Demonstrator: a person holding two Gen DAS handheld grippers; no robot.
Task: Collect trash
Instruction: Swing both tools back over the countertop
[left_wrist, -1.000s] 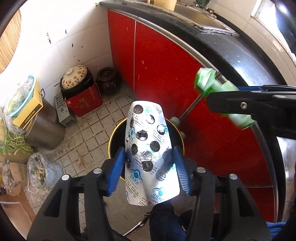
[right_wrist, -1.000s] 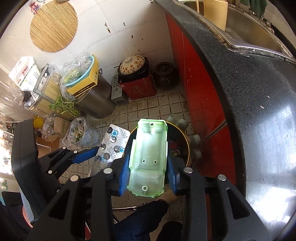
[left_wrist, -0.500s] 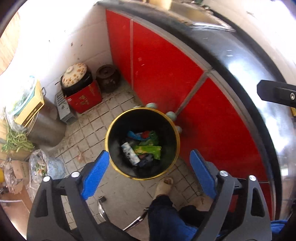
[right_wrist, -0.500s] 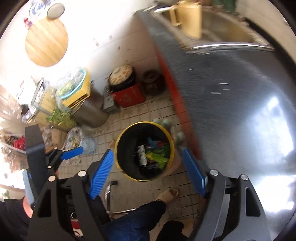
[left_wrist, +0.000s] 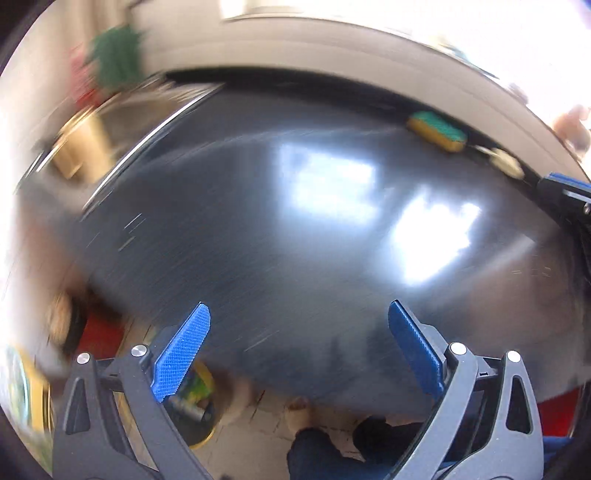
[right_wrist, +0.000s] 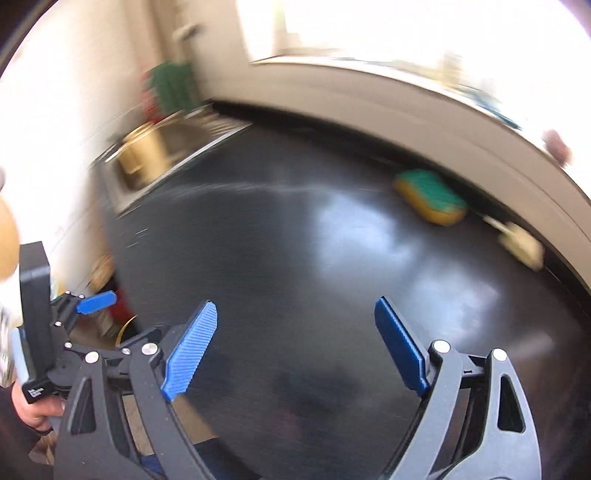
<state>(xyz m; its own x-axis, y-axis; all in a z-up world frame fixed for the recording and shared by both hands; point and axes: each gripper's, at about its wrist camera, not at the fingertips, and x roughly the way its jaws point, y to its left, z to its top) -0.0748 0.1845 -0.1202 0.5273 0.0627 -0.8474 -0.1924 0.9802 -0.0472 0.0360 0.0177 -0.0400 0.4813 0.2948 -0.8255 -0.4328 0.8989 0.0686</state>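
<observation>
Fingers of both grippers, just opening, gape empty over blurred counter (right_wrist: 295, 258); bin (left_wrist: 201, 417) half-hidden

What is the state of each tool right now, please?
Left tool: open, holding nothing; its jaws have just been opening.
Right tool: open, holding nothing; its jaws have just been opening.

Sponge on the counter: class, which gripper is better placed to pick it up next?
Probably the right gripper: jaws open and empty, the sponge nearer ahead. For the left gripper it lies far off to the right.
</observation>
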